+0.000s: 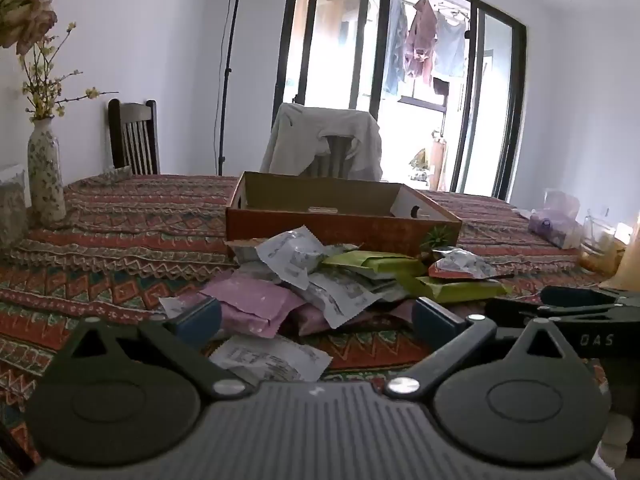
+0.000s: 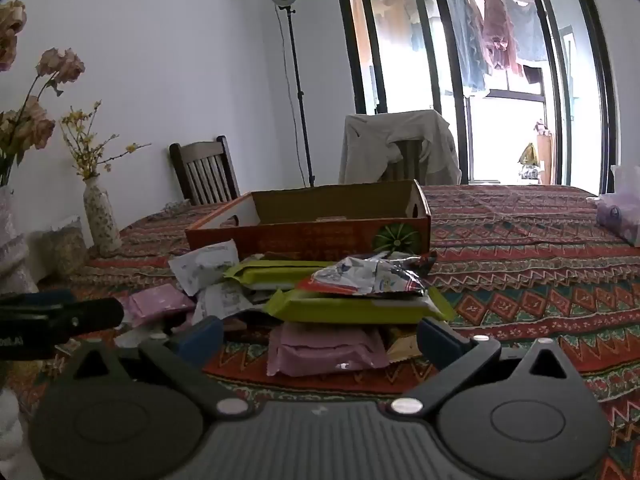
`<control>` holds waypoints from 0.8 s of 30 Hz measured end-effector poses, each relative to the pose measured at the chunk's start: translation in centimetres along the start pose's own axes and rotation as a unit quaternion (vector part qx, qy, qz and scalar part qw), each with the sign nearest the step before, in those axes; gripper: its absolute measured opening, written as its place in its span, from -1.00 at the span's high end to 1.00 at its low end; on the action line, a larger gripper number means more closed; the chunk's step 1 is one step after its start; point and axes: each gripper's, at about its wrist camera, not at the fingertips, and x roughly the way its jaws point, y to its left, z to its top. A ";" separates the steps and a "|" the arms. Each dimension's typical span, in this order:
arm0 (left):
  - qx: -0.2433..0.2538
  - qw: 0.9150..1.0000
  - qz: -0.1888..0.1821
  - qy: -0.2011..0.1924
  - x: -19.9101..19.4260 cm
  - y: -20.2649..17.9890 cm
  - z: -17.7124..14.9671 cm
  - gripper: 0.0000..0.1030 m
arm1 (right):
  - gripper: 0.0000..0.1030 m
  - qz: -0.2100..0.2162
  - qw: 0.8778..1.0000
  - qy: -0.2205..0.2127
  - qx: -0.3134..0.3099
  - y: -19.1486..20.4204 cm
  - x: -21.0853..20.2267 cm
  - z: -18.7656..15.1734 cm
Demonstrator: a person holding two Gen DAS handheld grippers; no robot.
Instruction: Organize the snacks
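A heap of snack packets lies on the patterned tablecloth in front of an orange cardboard box (image 1: 340, 232) (image 2: 304, 236) with nothing visible inside. The heap holds pink packets (image 1: 252, 304) (image 2: 328, 350), green packets (image 1: 456, 288) (image 2: 352, 306), white printed packets (image 1: 292, 252) (image 2: 204, 266) and a silver-red bag (image 1: 460, 266) (image 2: 372, 276). My left gripper (image 1: 316, 320) hovers open just short of the heap, nothing between its blue pads. My right gripper (image 2: 320, 338) is open too, with a pink packet lying between its pads, untouched. The other gripper shows at each view's edge.
A flowered vase (image 1: 45, 172) (image 2: 100, 216) and a jar stand at the table's left. Two chairs, one draped with a grey jacket (image 1: 324, 140) (image 2: 400, 144), stand behind the table. A purple tissue pack (image 1: 554, 226) (image 2: 620, 216) and a glass jar (image 1: 600, 240) sit at the right.
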 end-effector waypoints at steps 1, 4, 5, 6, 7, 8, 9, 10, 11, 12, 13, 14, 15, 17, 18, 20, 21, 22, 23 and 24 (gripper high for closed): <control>0.000 1.000 0.002 -0.003 -0.1 -0.2 0.0 -1.00 | -1.00 0.000 1.000 0.000 0.002 0.0 0.0 0.0; -0.008 1.000 0.005 0.001 -0.1 -0.3 -0.1 -1.00 | -1.00 0.001 1.000 -0.002 0.006 -0.1 -0.2 0.0; -0.007 1.000 0.003 0.001 -0.1 -0.4 -0.2 -1.00 | -1.00 0.000 1.000 -0.003 0.006 -0.2 -0.3 0.0; -0.010 1.000 0.003 0.003 0.0 -0.4 -0.3 -1.00 | -1.00 0.000 1.000 -0.003 0.007 -0.2 -0.4 0.0; -0.014 1.000 0.002 0.004 0.1 -0.3 -0.3 -1.00 | -1.00 -0.001 1.000 -0.003 0.008 -0.3 -0.5 -0.1; -0.017 1.000 0.002 0.005 0.1 -0.3 -0.3 -1.00 | -1.00 -0.002 1.000 -0.003 0.009 -0.5 -0.7 -0.1; -0.019 1.000 0.000 0.006 0.2 -0.1 -0.3 -1.00 | -1.00 -0.003 1.000 0.006 -0.004 0.4 0.3 0.1; -0.023 1.000 -0.004 0.006 0.2 0.4 -0.2 -1.00 | -1.00 -0.004 1.000 0.013 -0.007 0.5 0.7 0.2; -0.023 1.000 -0.005 0.006 0.2 0.4 -0.2 -1.00 | -1.00 -0.005 1.000 0.013 -0.007 0.5 0.6 0.2; -0.024 1.000 -0.006 0.006 0.2 0.5 -0.2 -1.00 | -1.00 -0.005 1.000 0.013 -0.008 0.4 0.6 0.2; -0.024 1.000 -0.007 0.005 0.2 0.5 -0.2 -1.00 | -1.00 -0.005 1.000 0.013 -0.008 0.3 0.5 0.2; -0.024 1.000 -0.006 0.006 0.3 0.5 -0.2 -1.00 | -1.00 -0.006 1.000 0.013 -0.007 0.3 0.4 0.2; -0.024 1.000 -0.006 0.006 0.3 0.5 -0.2 -1.00 | -1.00 -0.006 1.000 0.013 -0.008 0.2 0.2 0.1; -0.027 1.000 -0.006 0.008 0.3 0.6 -0.3 -1.00 | -1.00 -0.006 1.000 0.013 -0.007 0.0 0.1 0.1; -0.028 1.000 -0.007 0.009 0.4 0.7 -0.3 -1.00 | -1.00 -0.006 1.000 0.013 -0.007 0.0 0.1 0.1; -0.029 1.000 -0.007 0.009 0.5 0.7 -0.3 -1.00 | -1.00 -0.006 1.000 0.014 -0.007 0.0 0.1 0.1; -0.028 1.000 -0.007 0.009 0.5 0.7 -0.3 -1.00 | -1.00 -0.006 1.000 0.014 -0.007 0.0 0.2 0.0; -0.028 1.000 -0.007 0.009 0.5 0.7 -0.3 -1.00 | -1.00 -0.006 1.000 0.014 -0.008 0.1 0.2 0.0; -0.029 1.000 -0.006 0.009 0.5 0.7 -0.4 -1.00 | -1.00 -0.006 1.000 0.014 -0.008 0.1 0.2 0.0; -0.029 1.000 -0.005 0.009 0.6 0.7 -0.4 -1.00 | -1.00 -0.006 1.000 0.014 -0.008 0.1 0.2 0.0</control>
